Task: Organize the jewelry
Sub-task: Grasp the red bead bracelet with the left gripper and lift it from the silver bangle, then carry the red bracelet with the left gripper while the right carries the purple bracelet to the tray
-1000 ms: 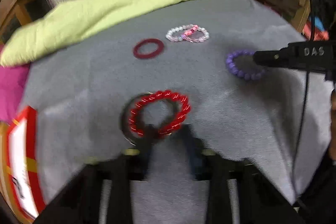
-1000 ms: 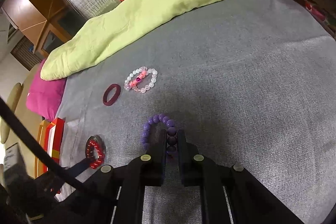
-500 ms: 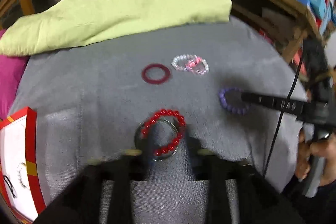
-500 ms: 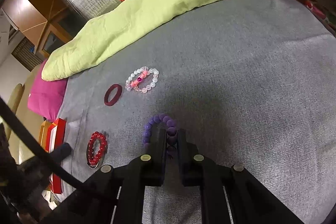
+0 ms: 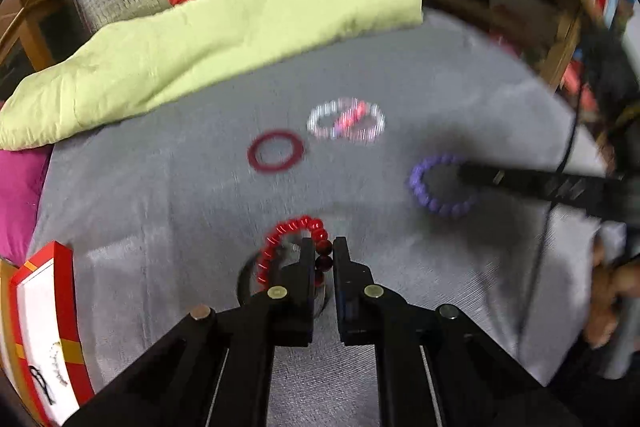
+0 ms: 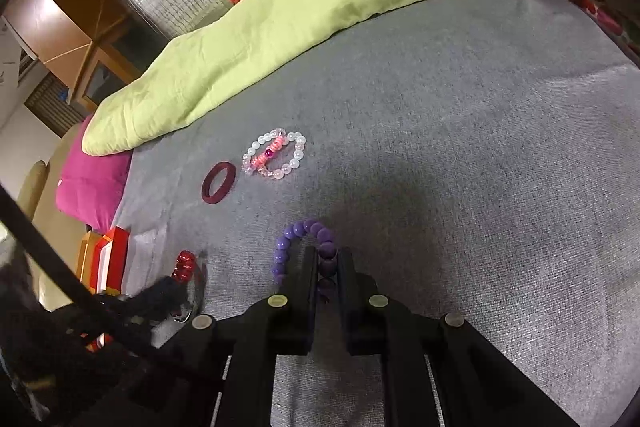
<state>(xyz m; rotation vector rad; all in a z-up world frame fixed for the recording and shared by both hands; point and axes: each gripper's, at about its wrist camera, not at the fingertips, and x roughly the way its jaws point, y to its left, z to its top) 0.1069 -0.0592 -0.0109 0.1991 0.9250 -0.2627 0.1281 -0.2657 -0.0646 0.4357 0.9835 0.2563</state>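
where its jaws gaped before, the left hand-held gripper [image 5: 324, 259] now pinches the red bracelet [image 5: 288, 247]

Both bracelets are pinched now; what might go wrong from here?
The left hand-held gripper pinches only a few beads of the red bracelet, so it may slip out when lifted. A metal ring lies under it and could snag. The right hand-held gripper grips the purple bracelet just as narrowly.

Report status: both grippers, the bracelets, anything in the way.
Left gripper shut on red bead bracelet. Right gripper shut on purple bead bracelet. Maroon ring and white-pink bracelet lie apart, nothing blocking.
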